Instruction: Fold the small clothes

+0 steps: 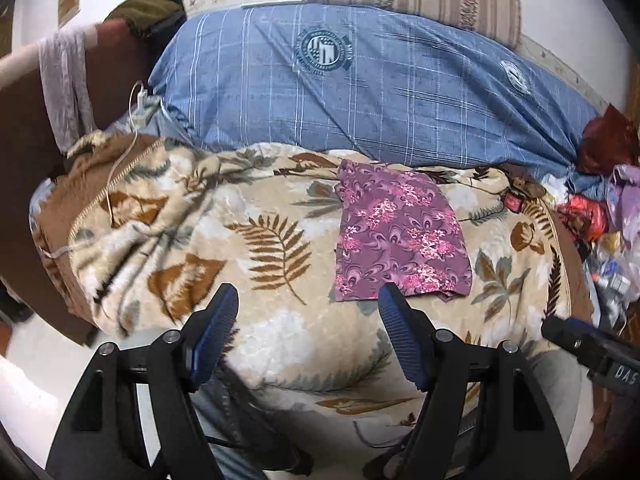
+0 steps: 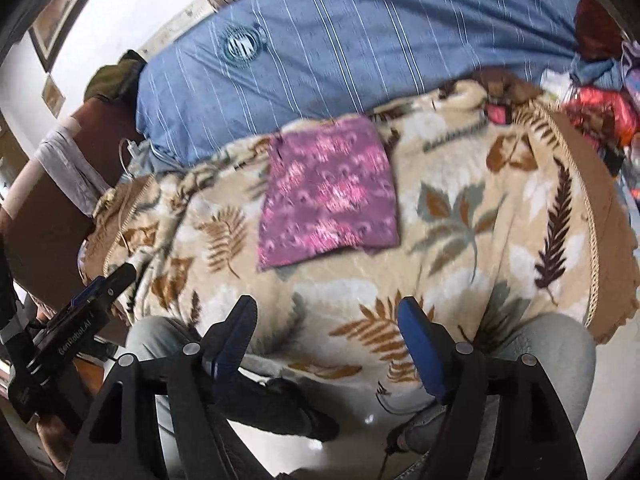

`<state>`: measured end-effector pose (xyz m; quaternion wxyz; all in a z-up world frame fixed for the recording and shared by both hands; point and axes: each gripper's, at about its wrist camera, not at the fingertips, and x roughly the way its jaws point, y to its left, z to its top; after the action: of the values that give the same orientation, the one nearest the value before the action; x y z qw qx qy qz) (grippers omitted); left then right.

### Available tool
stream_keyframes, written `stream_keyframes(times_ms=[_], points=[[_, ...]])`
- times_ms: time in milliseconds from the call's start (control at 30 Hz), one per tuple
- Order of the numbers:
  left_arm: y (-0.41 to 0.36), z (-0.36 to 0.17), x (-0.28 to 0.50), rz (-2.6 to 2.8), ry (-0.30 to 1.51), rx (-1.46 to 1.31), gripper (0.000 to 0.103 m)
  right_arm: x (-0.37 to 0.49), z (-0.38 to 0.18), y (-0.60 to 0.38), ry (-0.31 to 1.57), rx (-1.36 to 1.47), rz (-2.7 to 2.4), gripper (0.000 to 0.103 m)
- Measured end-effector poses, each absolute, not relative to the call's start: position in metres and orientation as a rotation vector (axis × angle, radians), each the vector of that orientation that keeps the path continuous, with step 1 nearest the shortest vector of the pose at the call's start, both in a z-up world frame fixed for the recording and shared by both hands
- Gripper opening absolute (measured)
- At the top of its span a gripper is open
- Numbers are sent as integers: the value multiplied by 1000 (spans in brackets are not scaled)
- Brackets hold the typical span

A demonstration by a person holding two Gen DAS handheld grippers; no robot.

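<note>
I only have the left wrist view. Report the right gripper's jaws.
Observer: The right gripper stands open, with nothing between its fingers.
Operator: Now place the purple cloth against it.
Observer: In the right wrist view, the purple floral cloth lies flat on the leaf blanket. It is beyond the fingertips, clear of them, and slightly left of the gripper's centre line.
</note>
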<state>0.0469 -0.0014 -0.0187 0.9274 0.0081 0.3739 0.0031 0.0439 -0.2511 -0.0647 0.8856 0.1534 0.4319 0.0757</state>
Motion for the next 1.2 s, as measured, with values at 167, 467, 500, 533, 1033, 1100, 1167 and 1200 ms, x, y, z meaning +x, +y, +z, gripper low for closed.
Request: stream_keyframes(times_ms=[167,467,500,533,1033,1100,1167,1200], points=[[-7,-10,40,-8,778,54,73,35,-48,-242,884,320,198,76],[-8,1,33,-9,773,79,73,27,-33,-241,839,308,156,78],[-7,1,32,-8,770,76,73,26,-33,-240,838,305,154,78],[-7,1,31,-2,767,82,73,25,-33,-239,839,301,158,78],[-10,2,27,-23,781,126,73,15,-26,-237,820,277,151,78],[-11,2,27,-25,776,134,73,15,-26,-238,823,277,148,78],[-10,2,28,-32,779,134,73,15,-26,-238,822,277,145,78],[-10,2,29,-33,780,129,73,16,-26,-237,821,272,144,78]])
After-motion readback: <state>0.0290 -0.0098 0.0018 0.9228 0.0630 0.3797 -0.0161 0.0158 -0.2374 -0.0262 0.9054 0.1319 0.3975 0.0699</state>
